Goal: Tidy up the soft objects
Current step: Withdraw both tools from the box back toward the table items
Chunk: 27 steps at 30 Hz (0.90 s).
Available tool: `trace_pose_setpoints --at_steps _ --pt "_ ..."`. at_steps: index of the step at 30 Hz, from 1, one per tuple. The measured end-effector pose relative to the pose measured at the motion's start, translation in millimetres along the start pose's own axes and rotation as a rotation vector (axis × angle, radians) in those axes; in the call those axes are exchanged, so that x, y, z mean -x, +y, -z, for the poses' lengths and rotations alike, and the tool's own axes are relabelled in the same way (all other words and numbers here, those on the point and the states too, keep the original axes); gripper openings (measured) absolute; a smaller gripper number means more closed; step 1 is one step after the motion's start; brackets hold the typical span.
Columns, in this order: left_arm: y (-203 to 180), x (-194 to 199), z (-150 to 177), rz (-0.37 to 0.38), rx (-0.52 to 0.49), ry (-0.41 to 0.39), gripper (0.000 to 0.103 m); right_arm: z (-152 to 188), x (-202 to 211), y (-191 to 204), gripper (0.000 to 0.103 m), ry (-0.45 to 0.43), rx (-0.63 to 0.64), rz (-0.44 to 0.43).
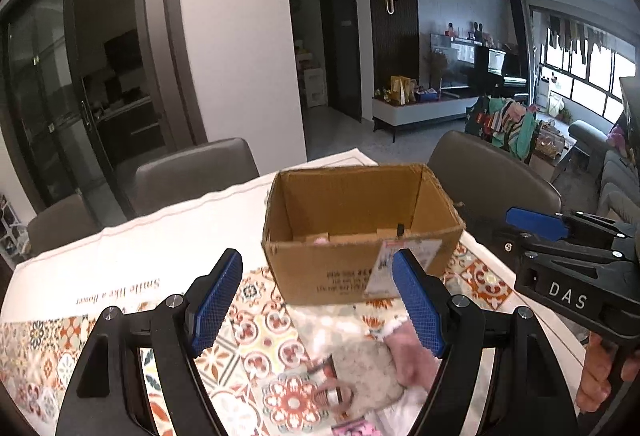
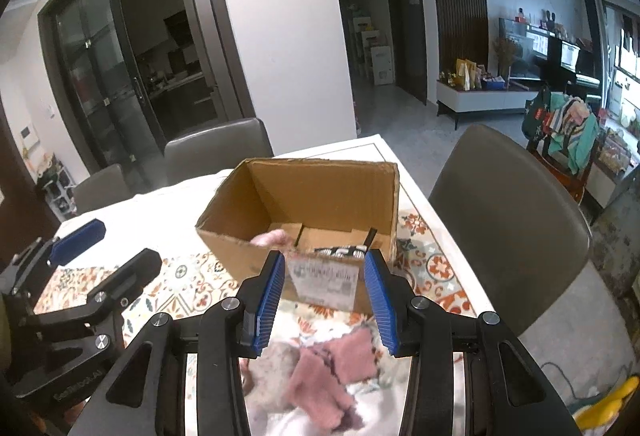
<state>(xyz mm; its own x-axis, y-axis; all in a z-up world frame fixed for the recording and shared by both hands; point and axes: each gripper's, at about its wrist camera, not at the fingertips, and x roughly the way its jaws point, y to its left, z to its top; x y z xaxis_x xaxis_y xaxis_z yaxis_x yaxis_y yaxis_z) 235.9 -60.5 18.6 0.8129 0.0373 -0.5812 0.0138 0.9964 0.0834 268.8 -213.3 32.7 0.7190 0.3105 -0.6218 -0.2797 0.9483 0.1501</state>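
Pink fuzzy gloves [image 2: 332,376] (blurred) on patterned tablecloth [image 1: 256,316], cardboard box [image 1: 360,232] beyond, both grippers' fingers spread, holding nothing

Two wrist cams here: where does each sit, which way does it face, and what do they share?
Left wrist: on the left gripper, facing forward over the table at the box; shows its own open blue fingers, plus the right gripper and a hand at right.
Right wrist: on the right gripper, facing the same box from further right; own fingers open, left gripper at left.
Shared: box, patterned cloth, pink soft items below the fingers, chairs.
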Motion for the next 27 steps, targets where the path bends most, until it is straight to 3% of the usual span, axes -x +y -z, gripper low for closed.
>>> trace_pose_setpoints --at_steps 15,27 --pt "-13.7 23.2 51.9 0.000 0.009 0.099 0.077 55.8 24.9 -0.4 0.043 0.076 0.015 -0.009" --pt "-17.5 16.4 109.1 0.027 0.021 0.267 0.077 105.5 19.4 1.4 0.043 0.203 0.045 -0.031"
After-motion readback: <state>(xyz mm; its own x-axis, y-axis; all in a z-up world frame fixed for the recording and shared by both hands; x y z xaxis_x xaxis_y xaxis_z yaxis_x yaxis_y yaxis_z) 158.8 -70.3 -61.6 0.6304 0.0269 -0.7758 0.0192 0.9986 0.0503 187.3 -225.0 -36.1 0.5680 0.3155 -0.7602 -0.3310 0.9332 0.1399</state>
